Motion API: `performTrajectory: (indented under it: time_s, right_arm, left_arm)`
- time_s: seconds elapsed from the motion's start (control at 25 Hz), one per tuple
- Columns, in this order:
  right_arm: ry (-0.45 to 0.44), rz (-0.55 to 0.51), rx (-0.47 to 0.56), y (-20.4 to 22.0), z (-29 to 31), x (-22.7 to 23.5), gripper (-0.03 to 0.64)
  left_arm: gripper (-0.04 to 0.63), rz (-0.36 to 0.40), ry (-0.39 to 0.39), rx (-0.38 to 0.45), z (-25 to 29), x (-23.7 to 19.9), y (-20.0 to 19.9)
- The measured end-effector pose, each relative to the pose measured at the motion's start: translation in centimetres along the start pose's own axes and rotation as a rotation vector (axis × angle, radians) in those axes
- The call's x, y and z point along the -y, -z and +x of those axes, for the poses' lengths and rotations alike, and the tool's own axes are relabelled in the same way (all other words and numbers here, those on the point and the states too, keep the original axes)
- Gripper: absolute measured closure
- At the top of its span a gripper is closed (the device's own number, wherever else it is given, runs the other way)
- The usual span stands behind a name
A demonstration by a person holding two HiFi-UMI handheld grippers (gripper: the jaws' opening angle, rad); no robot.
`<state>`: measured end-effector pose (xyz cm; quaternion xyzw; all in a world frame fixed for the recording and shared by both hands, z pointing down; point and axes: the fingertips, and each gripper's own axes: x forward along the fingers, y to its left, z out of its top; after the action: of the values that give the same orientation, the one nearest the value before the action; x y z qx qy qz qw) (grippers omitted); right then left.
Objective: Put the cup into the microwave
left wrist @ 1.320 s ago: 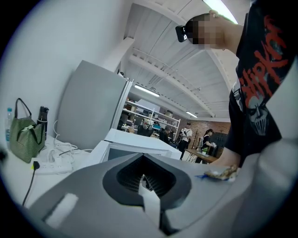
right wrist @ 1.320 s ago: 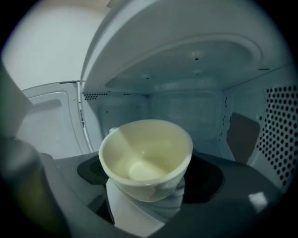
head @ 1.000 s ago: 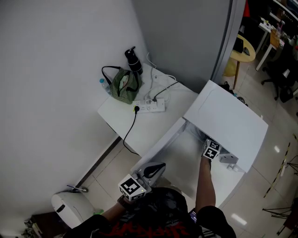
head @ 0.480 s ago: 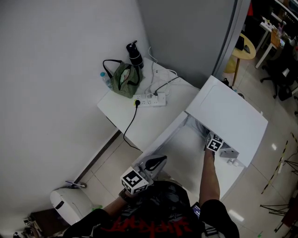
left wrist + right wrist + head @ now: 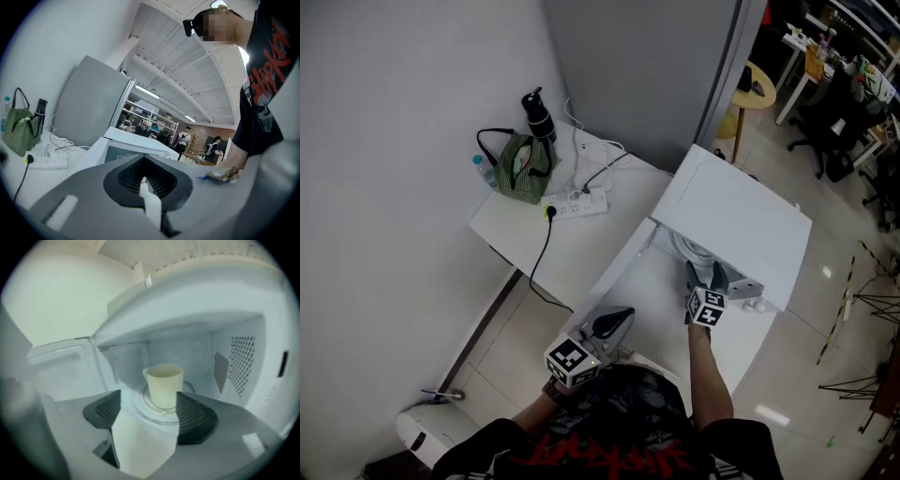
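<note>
A cream cup [image 5: 164,384] stands upright on the glass turntable [image 5: 140,408] inside the white microwave [image 5: 733,220], whose door [image 5: 614,277] hangs open to the left. My right gripper [image 5: 147,414] is drawn back in front of the cavity, apart from the cup. Its jaws have just been closing and hold nothing. The head view shows this right gripper [image 5: 705,286] just outside the opening, and the cup is hidden there. My left gripper [image 5: 617,322] hovers near the door's lower corner, jaws together and empty. From the left gripper view, the microwave [image 5: 129,149] lies ahead.
A side table [image 5: 581,239] to the left carries a green bag [image 5: 517,167], a black bottle [image 5: 534,112], a power strip [image 5: 574,202] and cables. A white bin [image 5: 417,436] stands on the floor at lower left. Office chairs and a yellow round table [image 5: 752,86] fill the far right.
My right gripper has pulled back out of the microwave toward the person, leaving the cup inside. The left gripper has stayed where it was. The head view has shifted slightly.
</note>
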<state>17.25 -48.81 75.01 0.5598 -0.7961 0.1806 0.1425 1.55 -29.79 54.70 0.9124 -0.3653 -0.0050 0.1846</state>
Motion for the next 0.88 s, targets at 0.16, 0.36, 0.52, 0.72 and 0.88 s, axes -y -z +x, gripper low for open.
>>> performTrajectory:
  time_s: [0.16, 0.36, 0.52, 0.72, 0.88]
  right_arm:
    - [-0.109, -0.092, 0.091, -4.8, -7.3, -5.2, 0.428]
    - [-0.093, -0.098, 0.236, -11.9, -17.4, -6.3, 0.609]
    - [0.050, -0.164, 0.326, -15.4, -24.2, -5.0, 0.609]
    - [0.112, -0.194, 0.338, -16.1, -27.0, -4.8, 0.609]
    - [0.115, -0.179, 0.371, -16.4, -27.9, -5.3, 0.609]
  left_arm:
    - [0.592, -0.025, 0.082, 0.002, 0.9, 1.0, 0.2]
    - [0.592, -0.011, 0.207, -0.047, 3.4, 2.6, 1.0]
    - [0.592, 0.017, 0.297, -0.076, 5.6, 3.8, 1.3]
    - [0.592, 0.081, 0.305, -0.086, 7.1, 4.5, 1.5]
    - [0.517, 0.108, 0.341, -0.106, 7.9, 6.2, 2.2]
